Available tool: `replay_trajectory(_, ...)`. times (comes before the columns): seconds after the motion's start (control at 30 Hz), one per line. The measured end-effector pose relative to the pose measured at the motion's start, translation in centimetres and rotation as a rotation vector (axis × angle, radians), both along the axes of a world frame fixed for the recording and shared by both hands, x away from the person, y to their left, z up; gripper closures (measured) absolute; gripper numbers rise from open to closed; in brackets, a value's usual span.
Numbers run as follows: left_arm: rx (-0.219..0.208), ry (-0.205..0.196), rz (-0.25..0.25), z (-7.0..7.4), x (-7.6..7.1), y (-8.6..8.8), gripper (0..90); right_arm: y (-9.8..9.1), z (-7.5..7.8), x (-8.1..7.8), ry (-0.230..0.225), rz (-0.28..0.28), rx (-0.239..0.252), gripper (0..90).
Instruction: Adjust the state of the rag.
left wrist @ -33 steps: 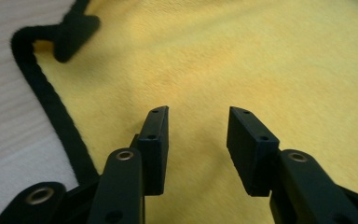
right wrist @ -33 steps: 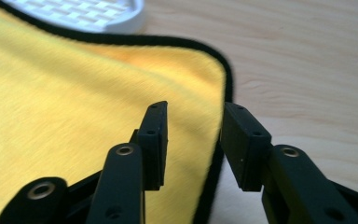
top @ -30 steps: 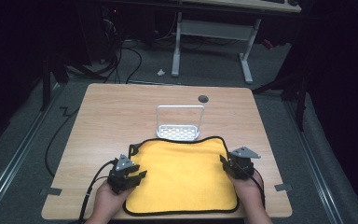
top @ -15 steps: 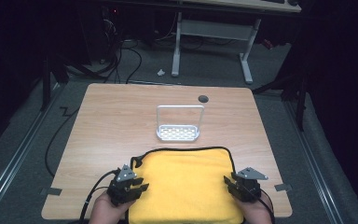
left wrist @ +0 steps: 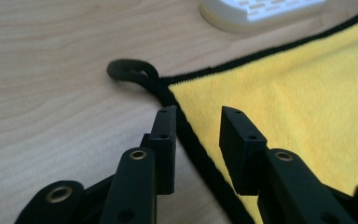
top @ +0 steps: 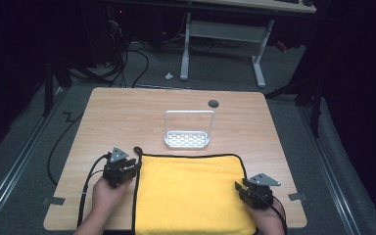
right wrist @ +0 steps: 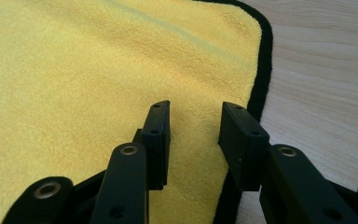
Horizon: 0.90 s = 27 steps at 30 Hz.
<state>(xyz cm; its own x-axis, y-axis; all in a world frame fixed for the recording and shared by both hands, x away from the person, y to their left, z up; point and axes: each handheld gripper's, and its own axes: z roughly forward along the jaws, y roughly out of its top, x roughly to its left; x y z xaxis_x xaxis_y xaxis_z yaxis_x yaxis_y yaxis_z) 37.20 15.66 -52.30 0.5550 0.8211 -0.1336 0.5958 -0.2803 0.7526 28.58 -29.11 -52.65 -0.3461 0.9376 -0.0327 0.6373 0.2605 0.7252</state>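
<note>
Towel point(top: 191, 193): soft, light, limp. We'd pinch its black hem, seemingly straddled by both released tools point(left wrist: 198, 123) point(right wrist: 196, 121).

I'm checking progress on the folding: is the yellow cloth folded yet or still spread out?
Spread flat. The yellow cloth lies as one layer on the table, its black edging visible along the far side and both far corners, with no fold showing.

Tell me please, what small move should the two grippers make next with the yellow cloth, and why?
Probably lower the left gripper and close it on the black hem of the yellow cloth. Its jaws, which have just been closing, stand apart astride that edge near the loop, gripping nothing; the right gripper is likewise open over its side.
</note>
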Motion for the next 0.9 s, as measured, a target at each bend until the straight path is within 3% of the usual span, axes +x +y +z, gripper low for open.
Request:
replay_trajectory(0.1,0.009,0.025,-0.006,-0.6,0.5,-0.3,65.2,0.0,0.0,0.5,0.001,-0.019,-0.009,64.9)
replay_trajectory(0.23,0.047,-0.001,-0.013,-0.8,1.6,-1.3,65.9,0.0,0.0,1.0,0.0,-0.025,-0.013,65.2)
replay_trajectory(0.3,0.064,-0.035,-0.005,-1.0,2.3,-1.8,68.1,0.0,0.0,1.5,-0.006,-0.033,-0.024,65.3)
replay_trajectory(0.6,0.083,-0.03,0.016,-0.8,4.4,-2.5,71.5,0.0,-0.1,3.4,-0.018,-0.055,-0.027,65.8)
replay_trajectory(0.63,0.074,-0.027,0.023,-0.9,4.7,-2.4,71.6,-0.1,0.0,3.9,-0.013,-0.061,-0.022,65.9)
replay_trajectory(0.7,0.002,0.024,0.041,-0.8,5.4,-1.9,71.3,0.4,0.3,4.1,-0.008,-0.059,-0.009,65.5)
replay_trajectory(0.77,-0.032,0.046,0.053,-0.7,5.8,-1.5,69.2,0.9,0.6,3.9,-0.019,-0.049,0.0,65.1)
replay_trajectory(0.8,-0.042,0.036,0.053,-0.7,5.9,-1.3,67.8,1.7,1.0,3.7,-0.046,-0.022,0.006,64.4)
replay_trajectory(0.83,-0.052,0.023,0.052,-0.6,5.9,-1.2,64.0,3.8,1.9,3.1,-0.083,0.031,0.013,63.2)
replay_trajectory(0.87,-0.055,0.012,0.052,-0.5,6.0,-1.2,64.0,3.8,1.9,3.1,-0.083,0.031,0.013,63.2)
replay_trajectory(0.9,-0.063,0.015,0.047,-0.4,6.2,-1.1,61.4,6.2,2.3,2.7,-0.104,0.091,0.014,62.4)
